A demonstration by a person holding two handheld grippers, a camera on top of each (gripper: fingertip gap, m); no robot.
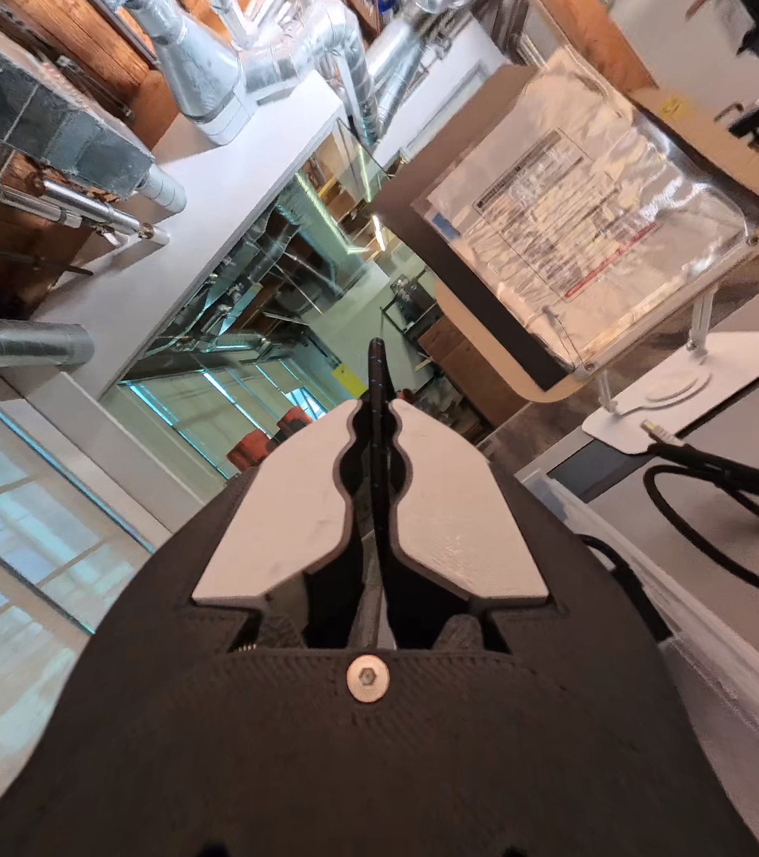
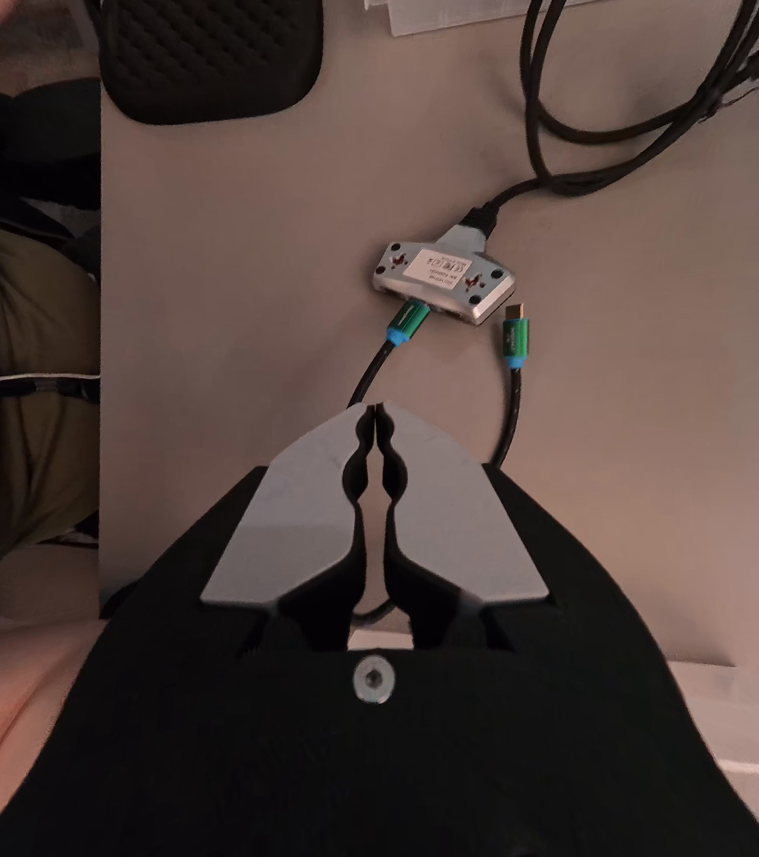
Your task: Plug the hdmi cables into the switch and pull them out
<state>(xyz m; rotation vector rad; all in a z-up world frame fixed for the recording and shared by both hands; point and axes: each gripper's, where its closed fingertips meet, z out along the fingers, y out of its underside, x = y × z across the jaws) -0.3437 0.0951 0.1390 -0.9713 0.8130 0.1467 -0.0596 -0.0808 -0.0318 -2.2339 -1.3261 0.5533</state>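
Observation:
In the right wrist view a silver HDMI switch (image 2: 442, 283) lies on the grey table (image 2: 229, 278). One green plug (image 2: 408, 320) sits in its left port. A second green plug (image 2: 515, 336) lies loose just right of the switch, apart from it. My right gripper (image 2: 375, 407) is shut and empty, held above the table short of the switch, over the two black cables. My left gripper (image 1: 376, 408) is tilted up toward the ceiling and is shut on a black braided cable (image 1: 376, 366) that sticks out past the fingertips.
A bundle of black cables (image 2: 600, 130) runs from the switch to the back right. A black mesh pad (image 2: 210, 55) lies at the table's far left. A person's leg (image 2: 11, 371) is beyond the left edge. A sign stand (image 1: 591, 222) and another cable plug (image 1: 656, 433) are on the table.

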